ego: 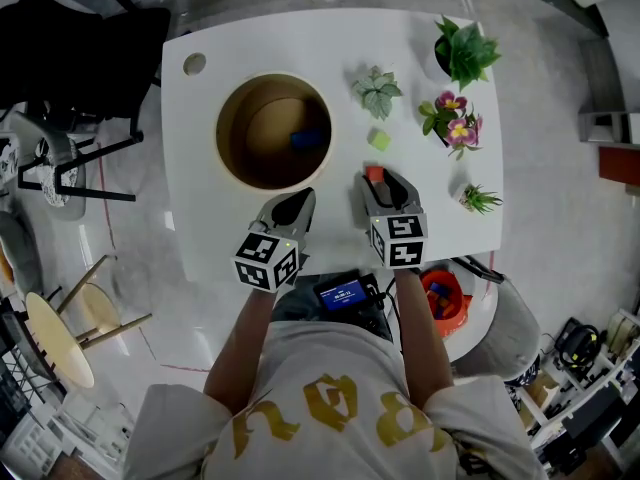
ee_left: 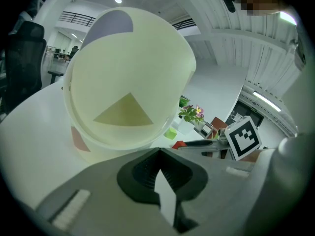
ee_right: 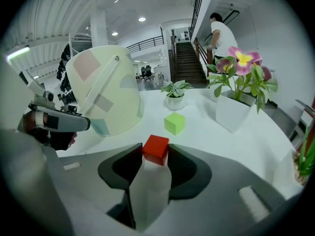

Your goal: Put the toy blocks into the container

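While the head view lists the container (ego: 226, 158) on the worktop (ego: 250, 38), blue block (ego: 310, 138) inside, the left gripper view gives the left tool (ee_left: 160, 154) pressed together, empty, and the right gripper view the right tool (ee_right: 156, 154) clasping a sharp-edged red block (ee_right: 156, 146) on the worktop: grasp step, lift to container likely next.

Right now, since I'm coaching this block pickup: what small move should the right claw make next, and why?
Probably a short lift straight up. The right claw looks closed on the red block, with its tips against both sides, and the block rests on the white table. Raising it a little would free it to be carried to the container on its left.
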`<state>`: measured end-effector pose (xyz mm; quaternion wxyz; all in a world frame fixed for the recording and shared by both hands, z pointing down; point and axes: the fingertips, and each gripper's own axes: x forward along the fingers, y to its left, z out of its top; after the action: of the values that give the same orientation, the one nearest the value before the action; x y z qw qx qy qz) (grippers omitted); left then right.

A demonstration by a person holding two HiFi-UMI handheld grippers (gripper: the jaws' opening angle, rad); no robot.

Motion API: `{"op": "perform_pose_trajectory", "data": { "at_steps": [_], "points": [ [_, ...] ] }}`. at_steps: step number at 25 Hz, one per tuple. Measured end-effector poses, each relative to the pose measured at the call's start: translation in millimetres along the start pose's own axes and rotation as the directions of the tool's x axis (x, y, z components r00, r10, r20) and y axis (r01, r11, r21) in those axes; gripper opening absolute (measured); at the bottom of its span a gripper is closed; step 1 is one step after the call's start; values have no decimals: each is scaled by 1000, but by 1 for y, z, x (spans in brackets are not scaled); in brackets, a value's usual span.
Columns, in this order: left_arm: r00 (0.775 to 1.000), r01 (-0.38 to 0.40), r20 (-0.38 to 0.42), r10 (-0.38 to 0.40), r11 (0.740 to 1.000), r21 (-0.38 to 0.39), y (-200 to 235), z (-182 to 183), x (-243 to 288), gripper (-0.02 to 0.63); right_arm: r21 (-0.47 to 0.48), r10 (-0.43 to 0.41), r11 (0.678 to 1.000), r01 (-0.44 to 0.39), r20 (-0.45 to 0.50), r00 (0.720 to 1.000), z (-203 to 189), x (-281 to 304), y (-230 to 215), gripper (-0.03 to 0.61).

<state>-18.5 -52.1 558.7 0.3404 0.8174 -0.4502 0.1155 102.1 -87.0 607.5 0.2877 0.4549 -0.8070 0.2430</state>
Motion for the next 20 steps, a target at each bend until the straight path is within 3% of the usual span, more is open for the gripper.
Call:
{"op": "perform_pose_trajectory", "data": {
  "at_steps": [8, 20],
  "points": [
    [1000, 17, 23, -17, 1000, 10, -9, 11, -4, 2, -59, 38, 997, -39, -20, 999, 0, -2, 11, 184],
    [999, 32, 34, -33, 999, 36, -22, 16, -6, 0, -4, 35, 999, -35, 30, 999, 12, -21, 8, 181]
  ]
}}
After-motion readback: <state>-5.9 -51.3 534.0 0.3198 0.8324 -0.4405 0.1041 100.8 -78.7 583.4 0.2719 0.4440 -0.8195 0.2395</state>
